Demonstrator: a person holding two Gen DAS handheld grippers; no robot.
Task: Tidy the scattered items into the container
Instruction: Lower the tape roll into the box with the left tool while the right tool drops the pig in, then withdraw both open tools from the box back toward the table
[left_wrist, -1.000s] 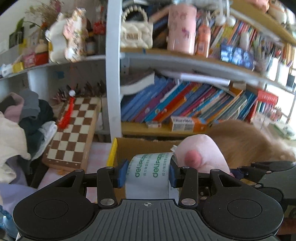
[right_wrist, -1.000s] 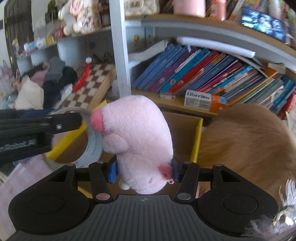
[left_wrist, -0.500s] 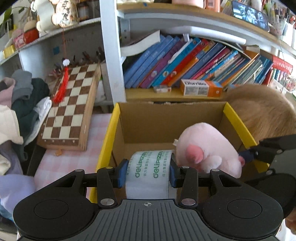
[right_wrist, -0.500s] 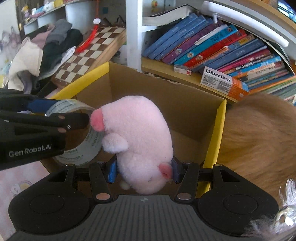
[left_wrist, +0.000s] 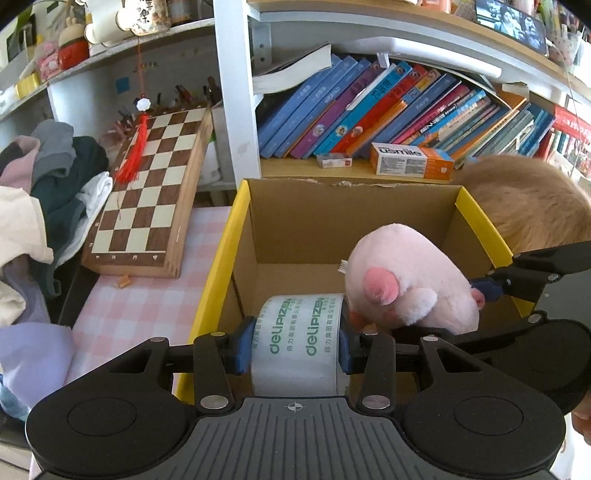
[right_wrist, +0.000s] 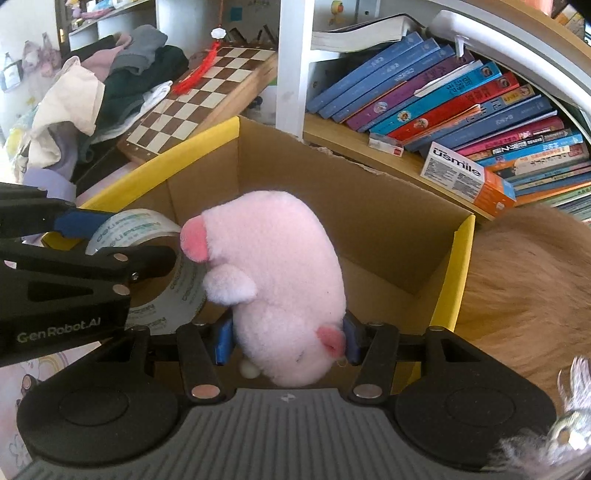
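A: Left wrist: your left gripper (left_wrist: 295, 347) fingers clamp the stiff, light roll of clear printed tape (left_wrist: 297, 341) by its flat sides, over the yellow-rimmed cardboard box (left_wrist: 236, 229).

B: Right wrist: your right gripper (right_wrist: 284, 341) fingers squeeze the soft pink plush pig (right_wrist: 280, 280) at mid-body above the box; it'll compress, not slip.

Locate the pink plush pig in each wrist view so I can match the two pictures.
Left wrist view: the pink plush pig is right of centre, over the cardboard box, beside the tape roll.
Right wrist view: the pig fills the centre, clamped in the right gripper.
Shared landmark: the orange-and-white usmile carton on the shelf behind the box.
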